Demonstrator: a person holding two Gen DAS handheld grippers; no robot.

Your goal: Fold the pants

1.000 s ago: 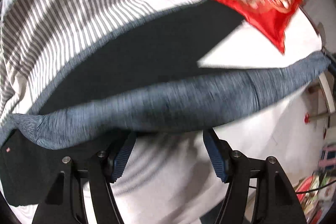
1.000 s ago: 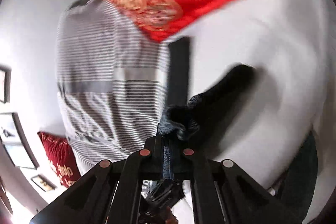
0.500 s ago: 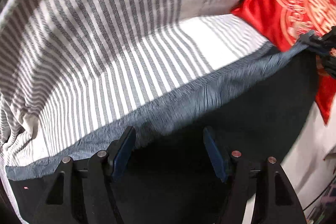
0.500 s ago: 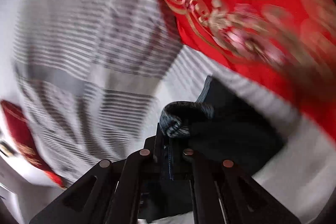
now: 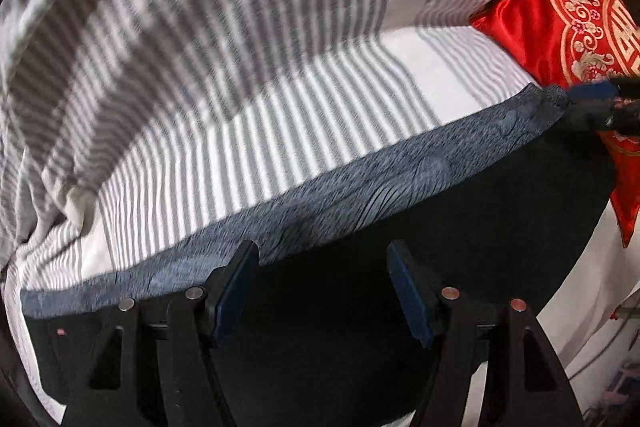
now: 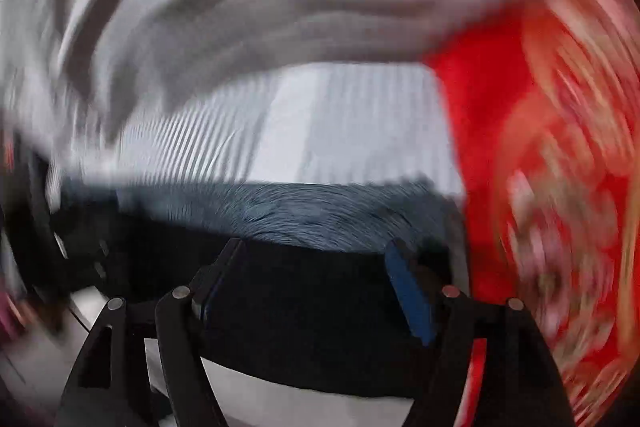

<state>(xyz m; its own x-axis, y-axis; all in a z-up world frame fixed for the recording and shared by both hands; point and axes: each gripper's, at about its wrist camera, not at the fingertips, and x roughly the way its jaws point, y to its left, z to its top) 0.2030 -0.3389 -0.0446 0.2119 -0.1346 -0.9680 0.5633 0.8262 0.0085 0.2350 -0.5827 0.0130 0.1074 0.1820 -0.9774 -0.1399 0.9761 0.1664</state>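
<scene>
A pair of black pants (image 5: pixel 460 247) lay spread flat on a bed, over a grey-and-white striped sheet (image 5: pixel 248 131), with the blue-grey waistband (image 5: pixel 320 195) running across the far edge. A red embroidered cushion (image 5: pixel 580 27) sat just beside the waistband's right end. The left hand-held gripper (image 5: pixel 322 291) hovered over the dark cloth, its jaws partly apart and holding nothing. The right hand-held gripper (image 6: pixel 312 287), seen through heavy blur, had jaws opening above the waistband, with cloth below them but not pinched. The fabric looked soft, light and limp, likely to sag and crease when lifted. The thicker waistband, taken near its two corners, seemed the firmest place to take hold.
</scene>
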